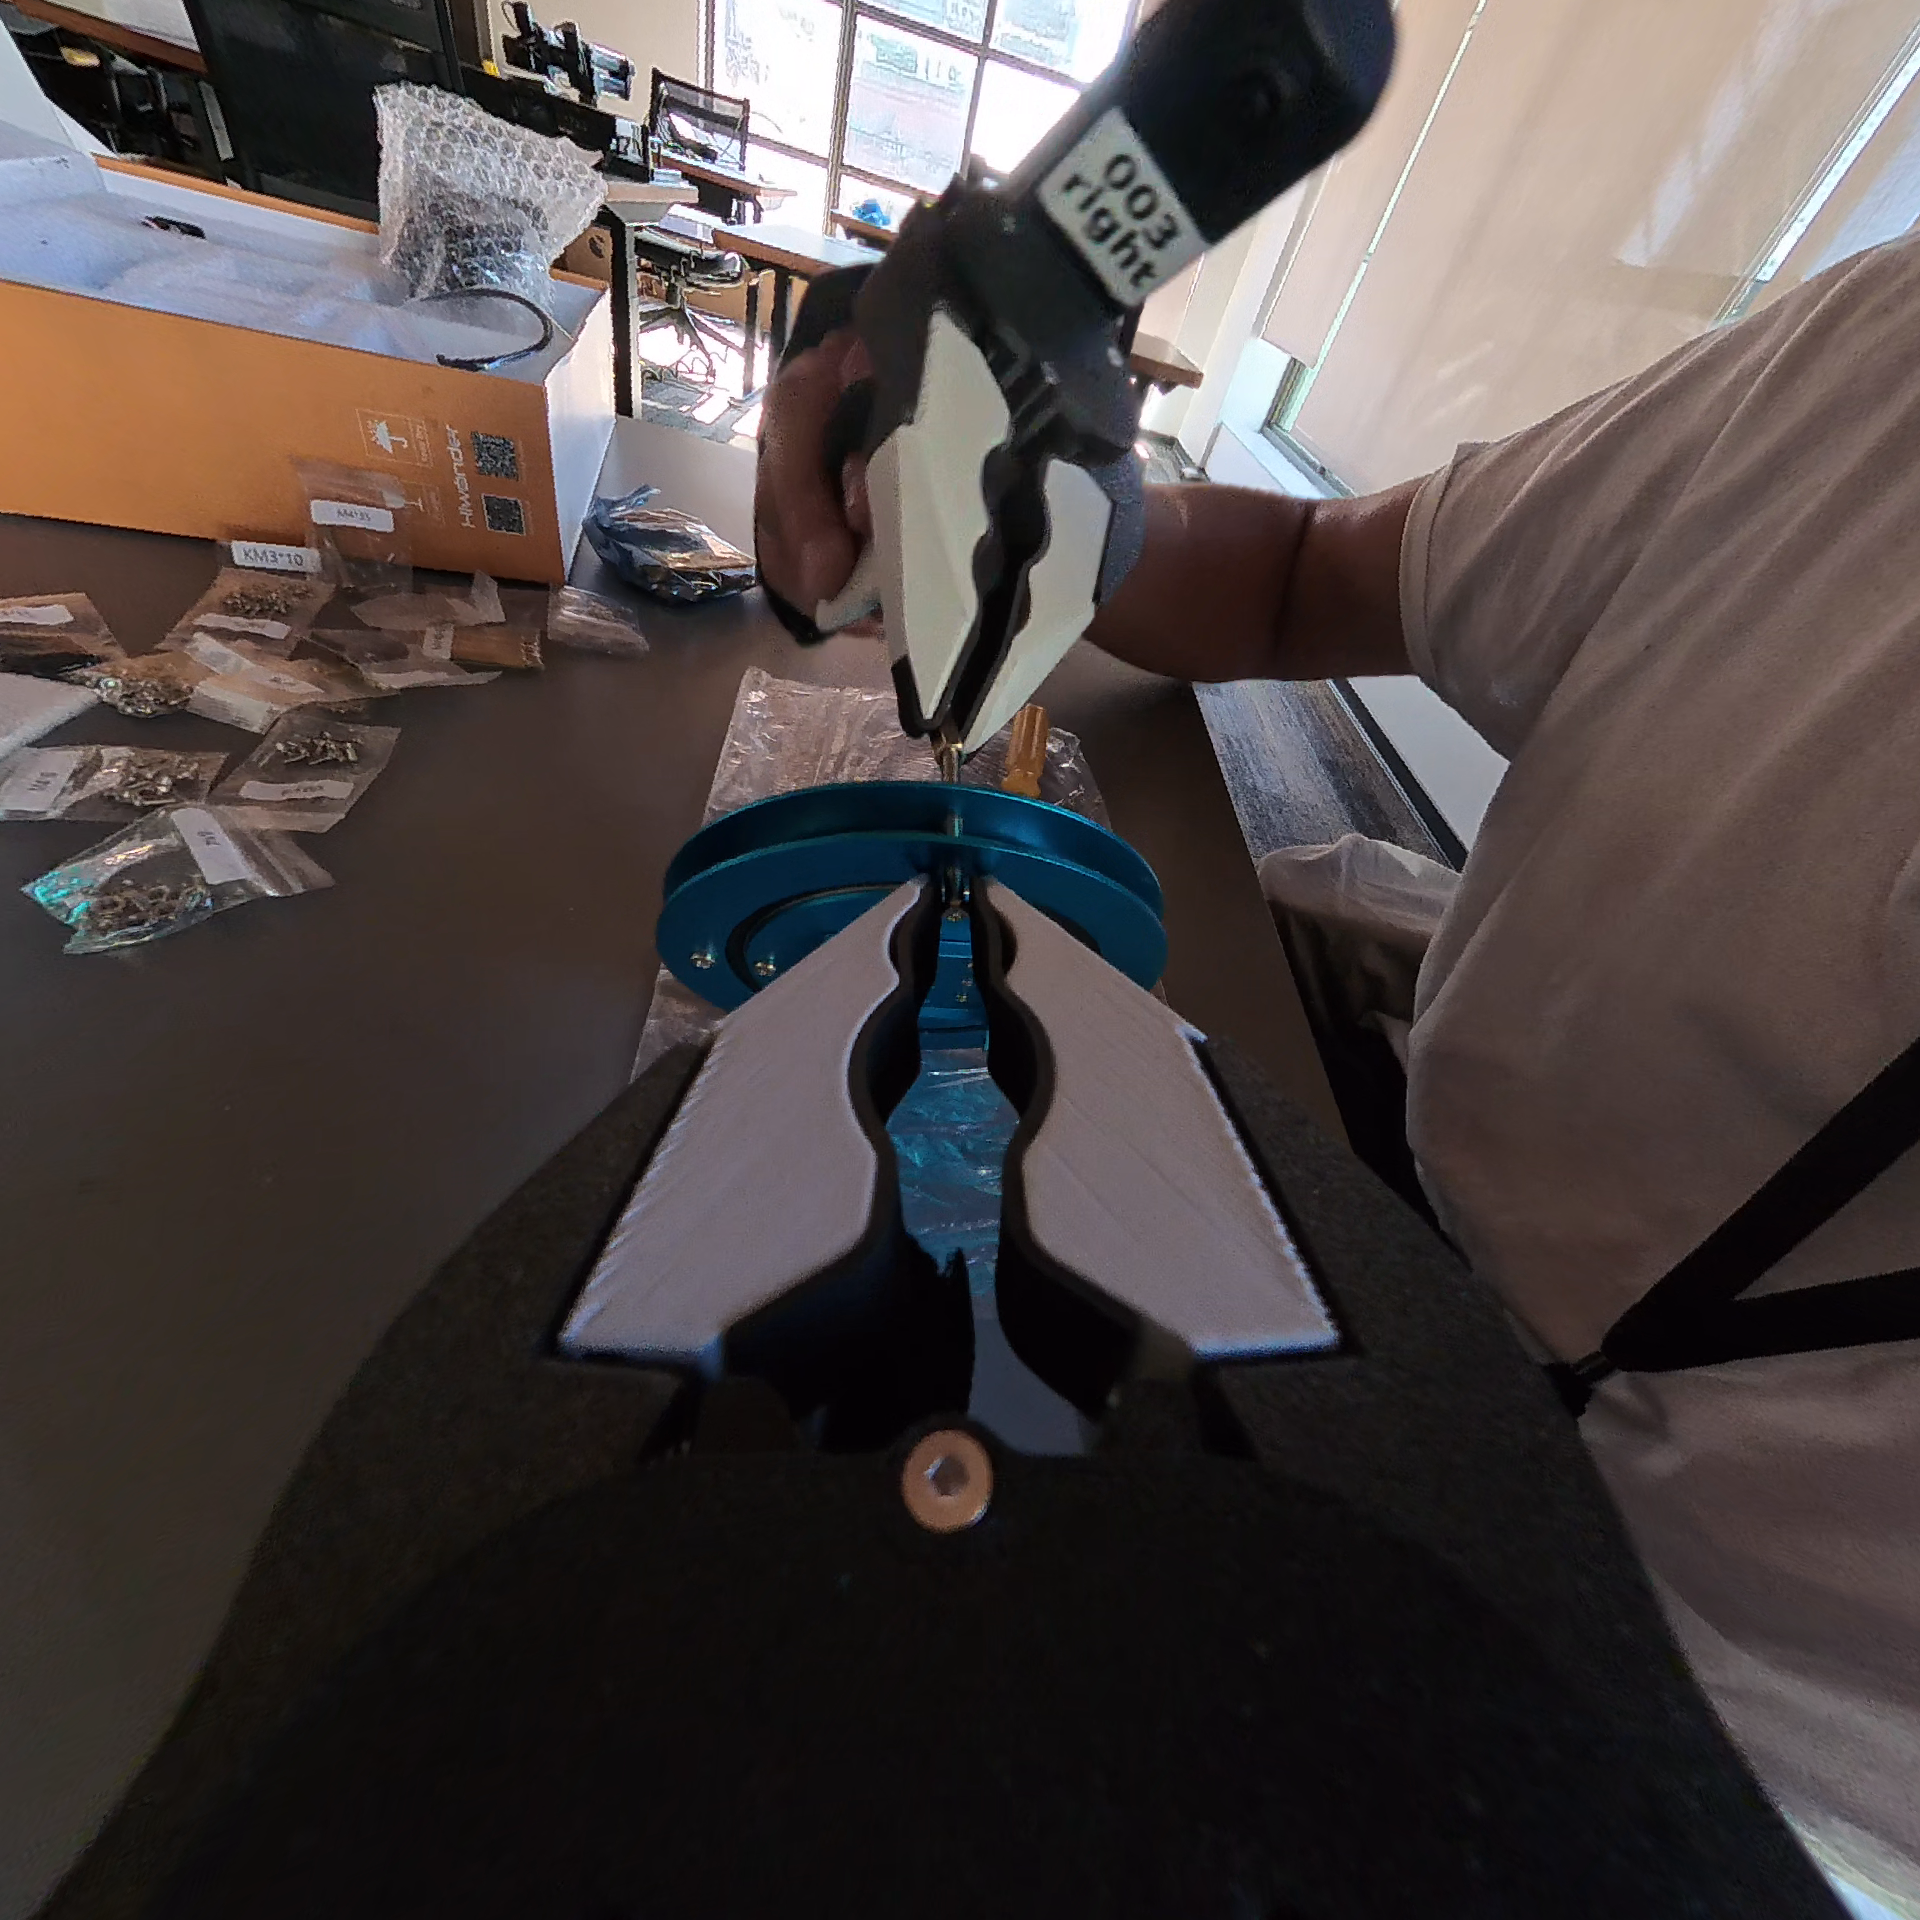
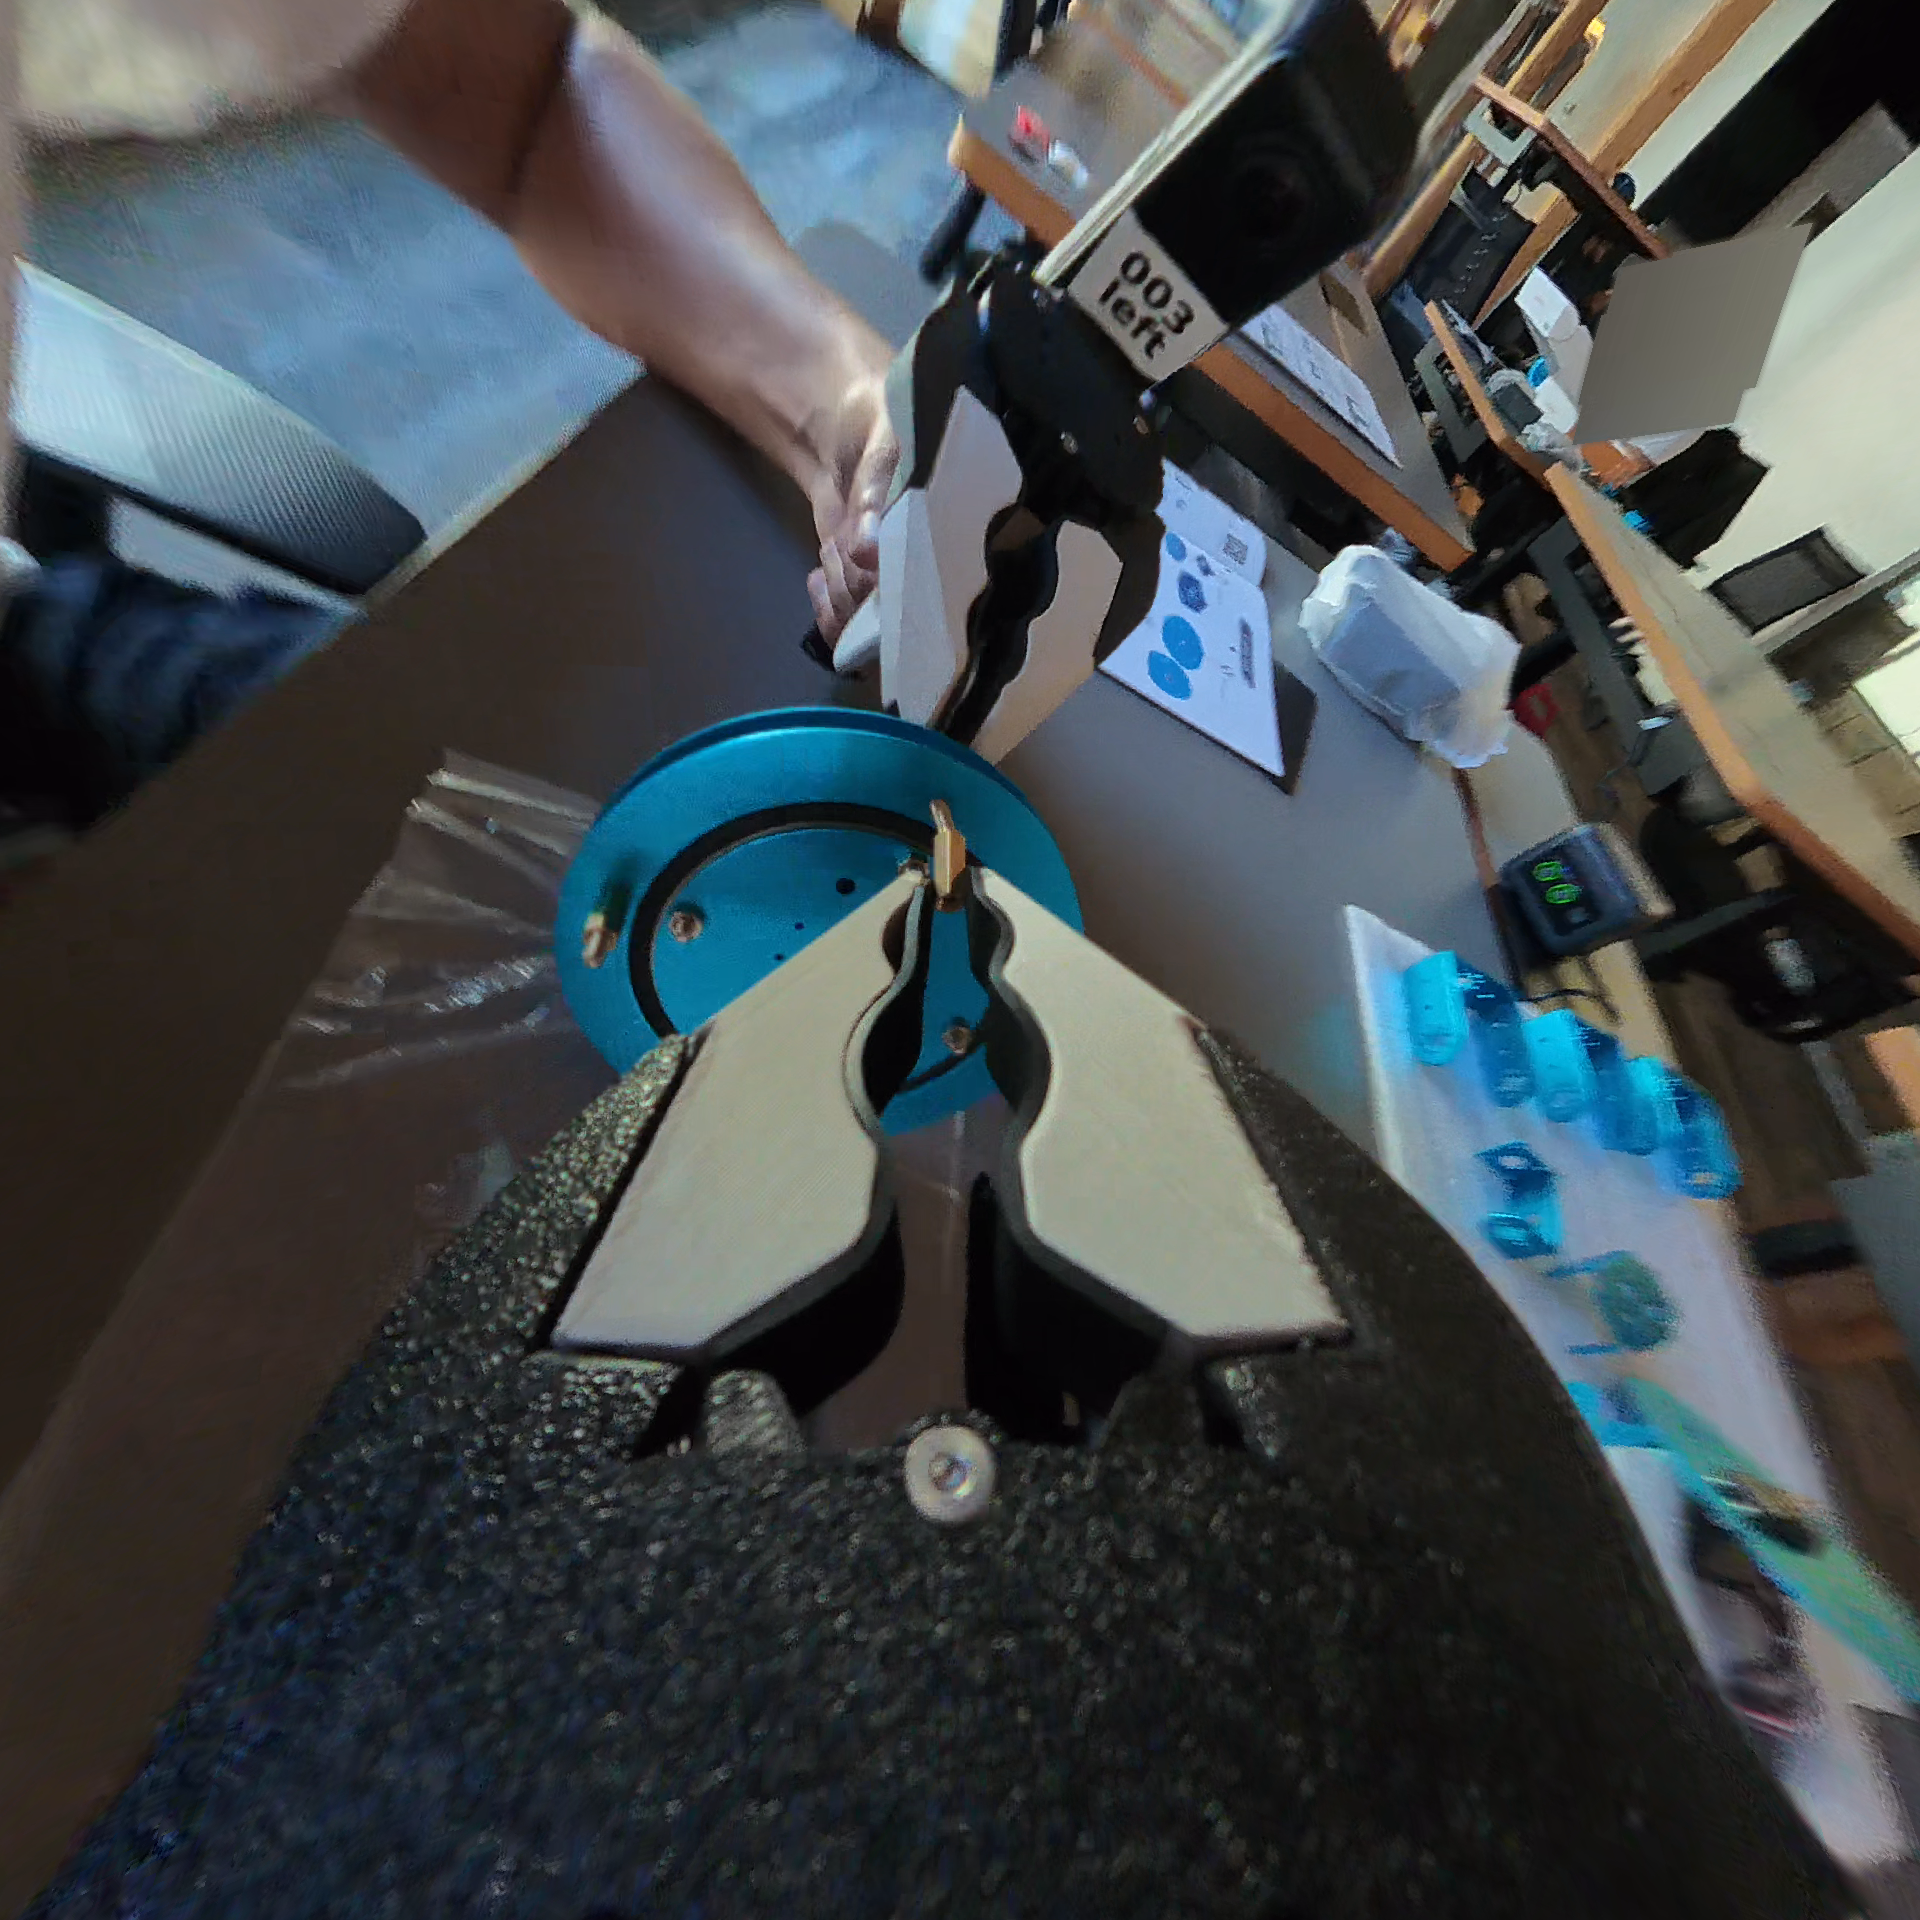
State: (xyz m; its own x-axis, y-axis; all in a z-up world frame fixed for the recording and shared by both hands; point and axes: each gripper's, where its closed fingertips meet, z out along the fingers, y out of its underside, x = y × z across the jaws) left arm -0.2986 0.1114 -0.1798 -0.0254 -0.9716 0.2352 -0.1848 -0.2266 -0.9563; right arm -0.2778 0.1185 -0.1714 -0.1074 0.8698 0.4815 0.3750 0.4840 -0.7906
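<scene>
A blue round assembly of two metal discs (image 1: 800,831) stands on a clear plastic bag (image 1: 810,727) on the dark table. My left gripper (image 1: 951,883) is shut on the assembly's near rim; in the right wrist view it (image 2: 971,727) grips the far rim of the assembly (image 2: 790,790). My right gripper (image 2: 945,883) is shut on a small brass standoff (image 2: 945,847) and holds it against the blue disc face. In the left wrist view it (image 1: 951,732) comes down from above onto the top disc. Another brass standoff (image 2: 601,930) sticks out of the disc's left rim.
An orange and white cardboard box (image 1: 281,416) with bubble wrap (image 1: 468,187) sits at the back left, with several small bags of screws (image 1: 208,727) in front of it. A printed sheet (image 2: 1205,644), a white wrapped bundle (image 2: 1403,655) and a white tray of blue parts (image 2: 1558,1091) lie on the other side. The person's torso (image 1: 1662,831) is close. Left and right tips are no more than a few centimetres apart.
</scene>
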